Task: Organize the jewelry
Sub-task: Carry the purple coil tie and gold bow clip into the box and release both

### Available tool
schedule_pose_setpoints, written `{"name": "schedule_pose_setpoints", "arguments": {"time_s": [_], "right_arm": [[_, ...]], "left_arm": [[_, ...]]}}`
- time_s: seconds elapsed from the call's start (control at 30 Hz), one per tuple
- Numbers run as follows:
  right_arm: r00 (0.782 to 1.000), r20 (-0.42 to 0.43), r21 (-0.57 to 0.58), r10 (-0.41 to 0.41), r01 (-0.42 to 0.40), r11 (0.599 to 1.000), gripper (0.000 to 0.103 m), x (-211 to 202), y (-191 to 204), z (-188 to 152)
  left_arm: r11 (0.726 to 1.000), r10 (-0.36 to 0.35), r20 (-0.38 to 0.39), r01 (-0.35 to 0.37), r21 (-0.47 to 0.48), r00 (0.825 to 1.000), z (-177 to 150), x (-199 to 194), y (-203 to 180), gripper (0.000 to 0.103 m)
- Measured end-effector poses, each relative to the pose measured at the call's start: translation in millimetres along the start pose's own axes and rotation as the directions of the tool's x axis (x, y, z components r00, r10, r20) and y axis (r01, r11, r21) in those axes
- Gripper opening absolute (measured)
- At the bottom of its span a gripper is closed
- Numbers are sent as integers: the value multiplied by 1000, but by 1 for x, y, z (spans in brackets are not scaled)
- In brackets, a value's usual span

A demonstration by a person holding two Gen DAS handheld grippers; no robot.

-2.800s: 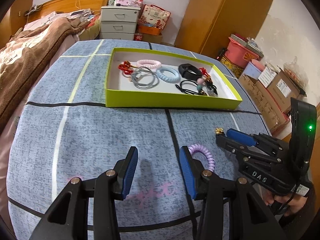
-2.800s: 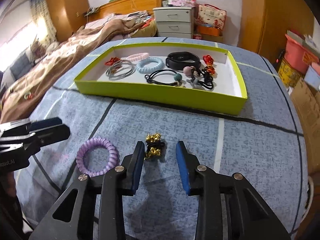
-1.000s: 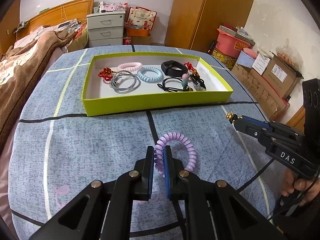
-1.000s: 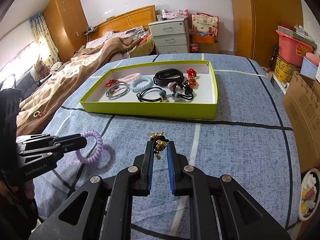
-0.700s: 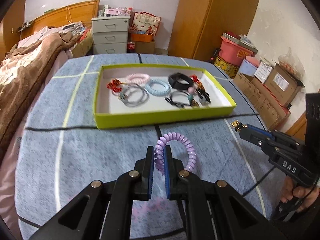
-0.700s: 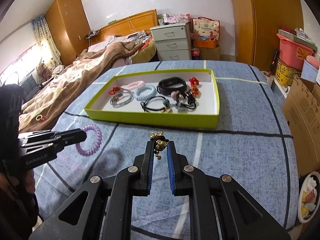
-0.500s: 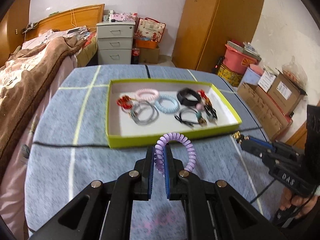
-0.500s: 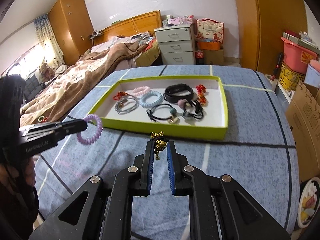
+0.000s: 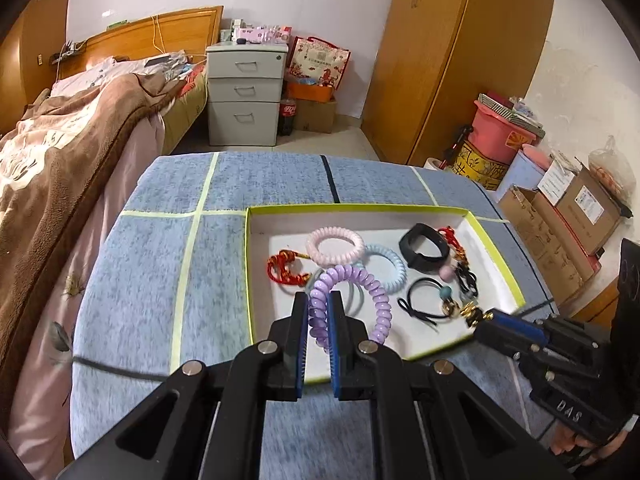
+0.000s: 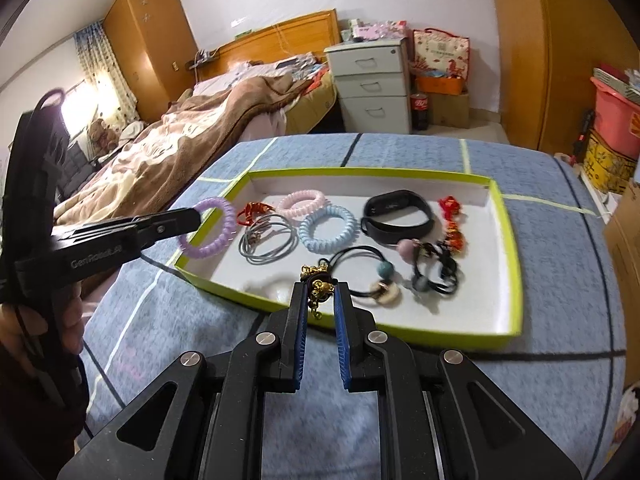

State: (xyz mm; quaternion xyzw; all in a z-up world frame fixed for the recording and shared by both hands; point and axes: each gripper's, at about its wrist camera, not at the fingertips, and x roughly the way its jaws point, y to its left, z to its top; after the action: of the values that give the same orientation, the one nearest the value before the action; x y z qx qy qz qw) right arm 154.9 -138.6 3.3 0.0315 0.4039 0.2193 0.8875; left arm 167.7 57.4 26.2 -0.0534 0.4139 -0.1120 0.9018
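- Bedroom; blue quilted table (image 9: 160, 280) carries a green tray (image 10: 516, 280) near its far edge, already holding bands.
- Left gripper (image 9: 319, 312) pinches a purple coil (image 9: 360, 284), held over the tray's near-left corner.
- Right gripper (image 10: 320, 300) pinches a gold charm (image 10: 318, 280) above the tray's near edge.
- Step: carrying. Judged next: lower each over bare tray floor, then release.
- Both grippers tilt forward and down.

Black tool (image 9: 319, 322), blue pads (image 10: 299, 344), silver screws, white lettering
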Motion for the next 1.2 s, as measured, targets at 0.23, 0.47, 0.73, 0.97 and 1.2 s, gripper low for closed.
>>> {"name": "schedule_pose_setpoints", "arguments": {"time_s": [0.23,0.47,0.73,0.97,1.2], "right_arm": [[998,-51,-17,21,-21,1000,14,27,3,9],[997,-77,-20,24,-26,999,14,42,0,9],[995,-99,-39,24,-28,999,14,48,1,10],[994,-111,-45,21,-26,999,14,52,2,12],[993,-121,-58,9,-16,998,14,55,4,14]], "left_arm": [[1000,-9,-35,9,-2,999,9,22,3,10],[1000,10,-69,-10,0,998,6,40,7,10],[1000,14,-100,-15,-6,995,3,50,9,10],[1000,3,-104,-5,-15,995,3,52,8,10],[1000,-2,-115,-1,-24,993,2,54,9,10]]}}
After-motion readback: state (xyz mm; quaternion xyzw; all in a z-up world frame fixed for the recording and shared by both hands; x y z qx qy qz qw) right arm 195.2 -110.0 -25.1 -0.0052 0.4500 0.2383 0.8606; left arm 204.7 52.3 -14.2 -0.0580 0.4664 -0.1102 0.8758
